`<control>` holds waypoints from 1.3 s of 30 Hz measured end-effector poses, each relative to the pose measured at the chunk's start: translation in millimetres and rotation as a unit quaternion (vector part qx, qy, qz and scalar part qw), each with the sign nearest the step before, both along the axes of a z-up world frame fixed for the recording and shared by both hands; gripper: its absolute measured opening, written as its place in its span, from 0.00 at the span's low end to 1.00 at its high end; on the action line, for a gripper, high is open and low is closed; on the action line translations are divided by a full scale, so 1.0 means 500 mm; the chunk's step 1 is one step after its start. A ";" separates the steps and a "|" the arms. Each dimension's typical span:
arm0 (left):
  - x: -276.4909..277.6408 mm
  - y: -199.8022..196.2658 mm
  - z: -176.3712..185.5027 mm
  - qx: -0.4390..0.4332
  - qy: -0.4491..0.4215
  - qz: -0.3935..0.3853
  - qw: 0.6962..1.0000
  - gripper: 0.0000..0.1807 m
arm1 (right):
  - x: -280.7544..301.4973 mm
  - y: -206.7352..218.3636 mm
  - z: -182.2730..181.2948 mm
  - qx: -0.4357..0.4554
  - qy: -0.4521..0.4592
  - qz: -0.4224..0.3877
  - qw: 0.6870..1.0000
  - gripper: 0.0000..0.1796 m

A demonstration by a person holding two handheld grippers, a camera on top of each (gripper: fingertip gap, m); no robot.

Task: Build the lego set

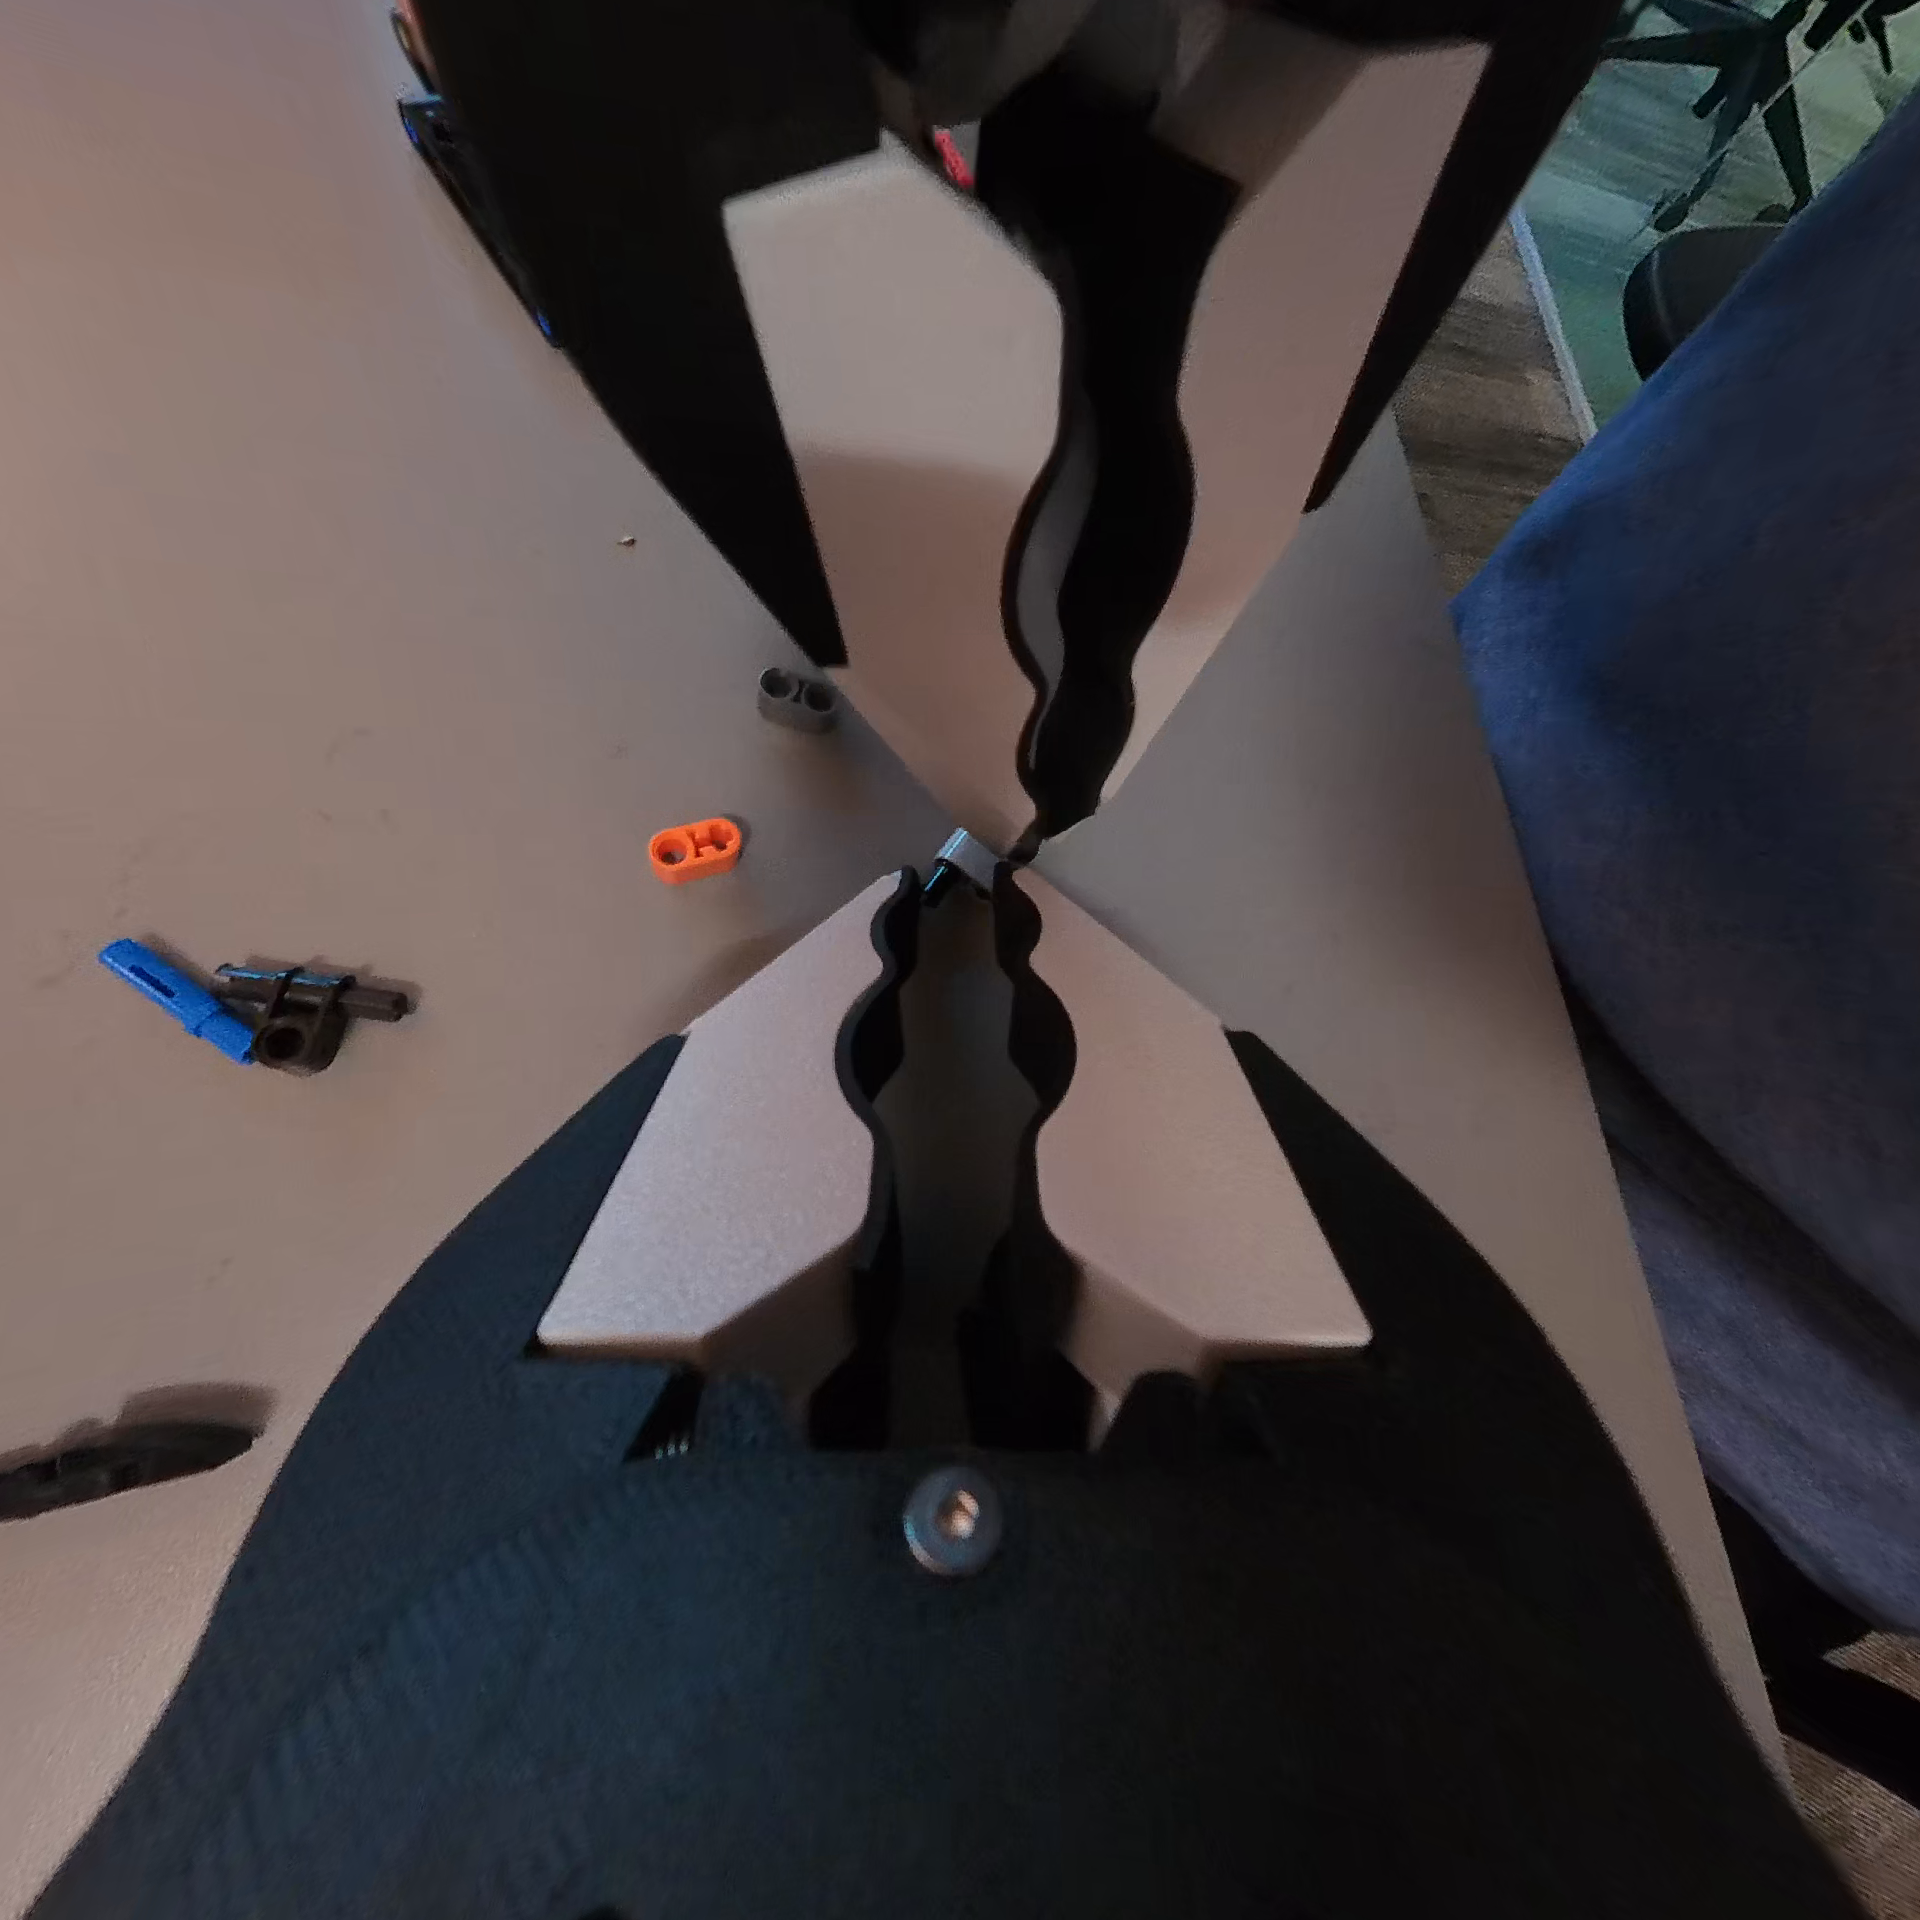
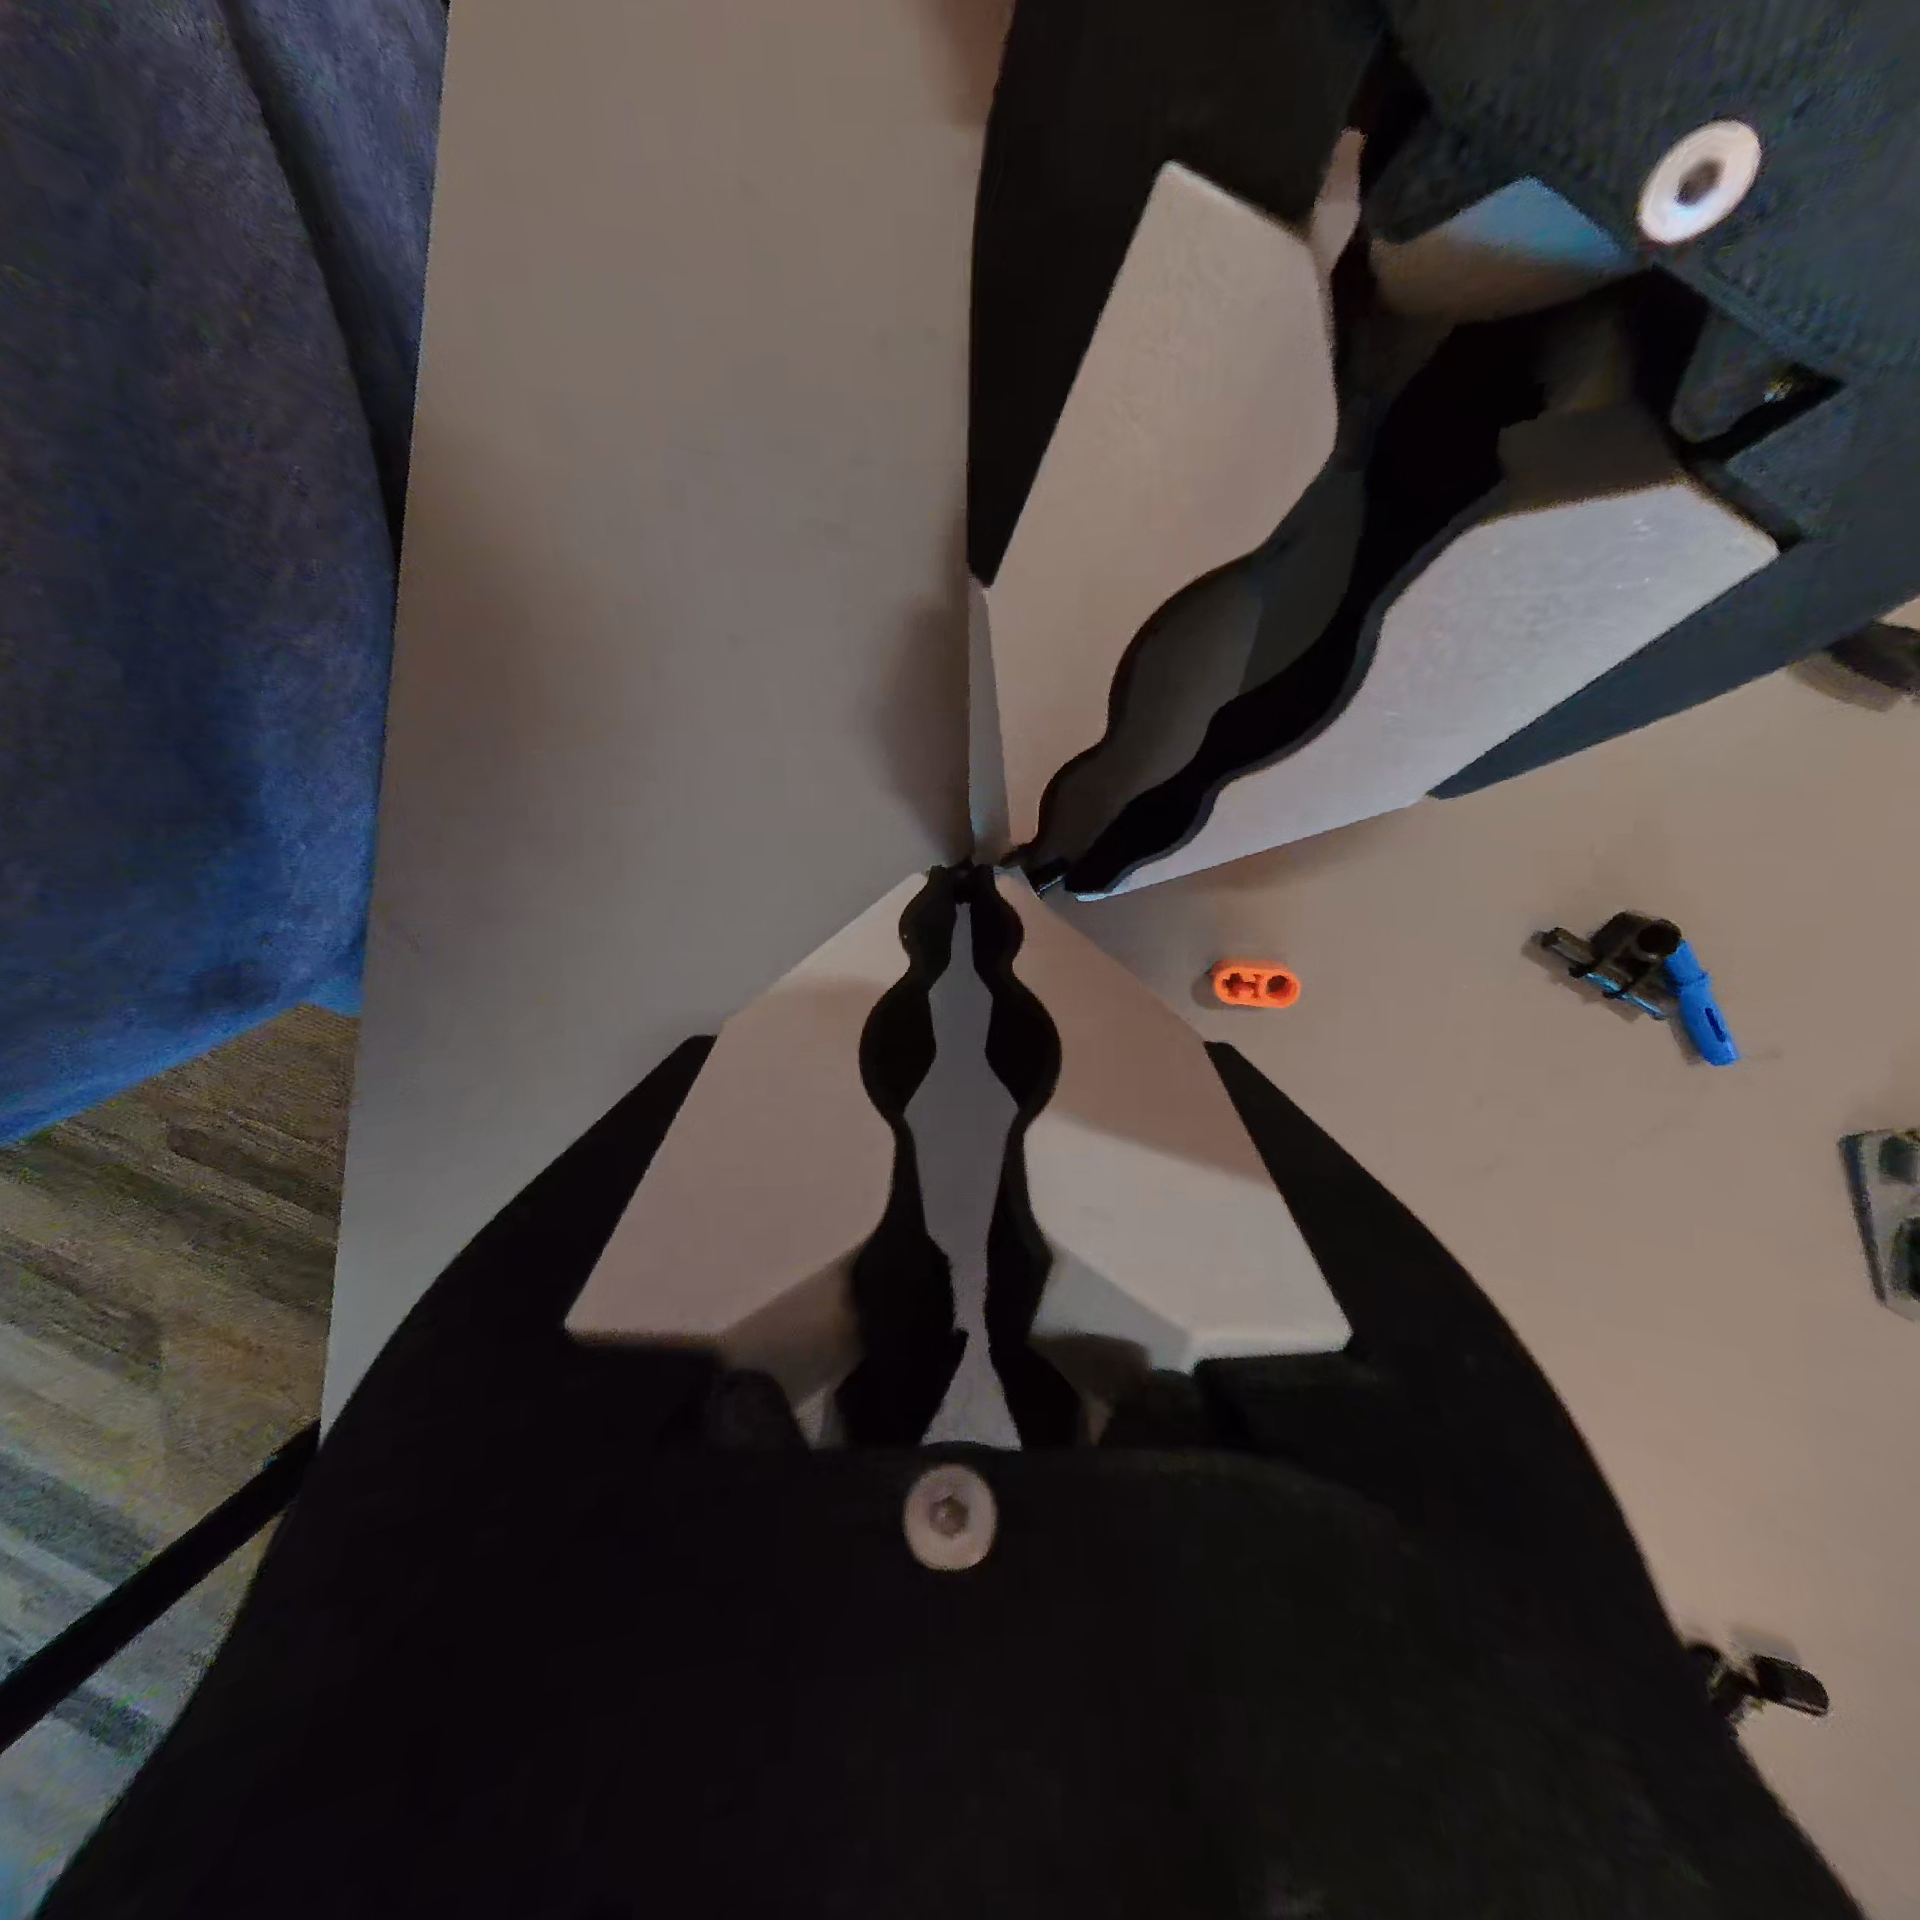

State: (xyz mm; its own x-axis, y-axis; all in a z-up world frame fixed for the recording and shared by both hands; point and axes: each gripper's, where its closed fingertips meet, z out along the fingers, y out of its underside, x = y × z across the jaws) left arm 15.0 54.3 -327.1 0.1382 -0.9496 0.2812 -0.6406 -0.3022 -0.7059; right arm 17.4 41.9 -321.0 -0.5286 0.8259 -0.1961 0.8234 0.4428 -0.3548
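Left hand-held gripper (image 1: 958, 881) pinches small grey-black piece (image 1: 957, 854); right hand-held gripper (image 2: 961, 881) tip-to-tip.

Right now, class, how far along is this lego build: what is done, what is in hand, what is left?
Done: only a blue pin joined to a black connector on the table.

In hand: the left hand-held gripper pinches a small grey-and-black piece; the right hand-held gripper meets it tip to tip.

Left: the orange piece and grey piece lie loose.
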 end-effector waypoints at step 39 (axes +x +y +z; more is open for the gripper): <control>-0.009 -0.017 0.003 0.102 0.028 0.072 0.992 0.24 | 0.009 0.002 0.040 -0.061 0.213 -0.217 0.951 0.01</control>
State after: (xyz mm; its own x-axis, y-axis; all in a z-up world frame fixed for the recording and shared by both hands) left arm 10.6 45.7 -325.6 0.2859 -0.9555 0.0724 -0.6416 -0.2470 -0.7262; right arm 21.6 42.9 -301.1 -0.1963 0.9692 -0.1485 0.6892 0.0287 -0.7240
